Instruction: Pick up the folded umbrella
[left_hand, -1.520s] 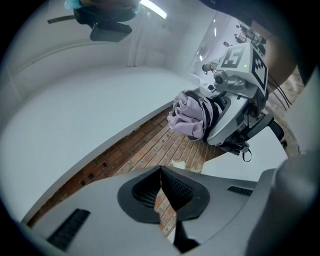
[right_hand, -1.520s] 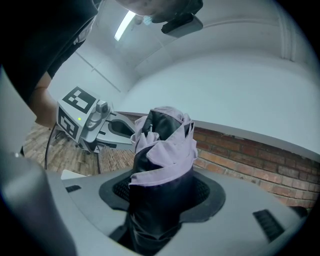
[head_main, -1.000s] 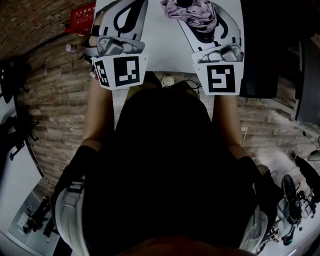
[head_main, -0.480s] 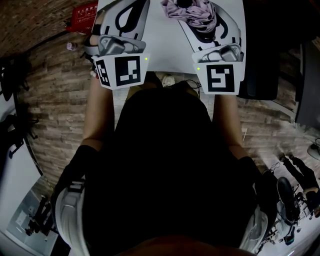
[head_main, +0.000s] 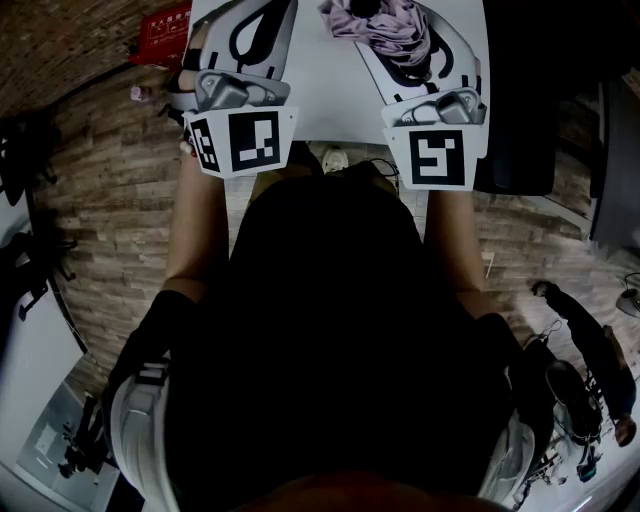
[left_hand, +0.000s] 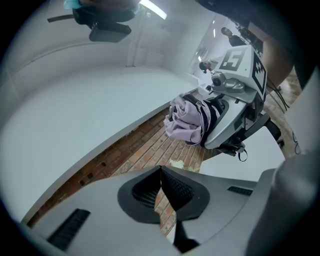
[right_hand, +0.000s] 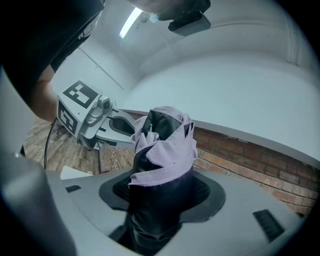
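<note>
Right gripper (right_hand: 162, 194): jaws part-open and clamped on the folded umbrella (right_hand: 164, 150), lilac and black, whose bunched canopy end projects forward past the pads. Left gripper (left_hand: 161, 192): jaws closed together, nothing between them. In the head view both grippers are held over the white table (head_main: 330, 95), inward of its near edge, with the umbrella right of centre.
</note>
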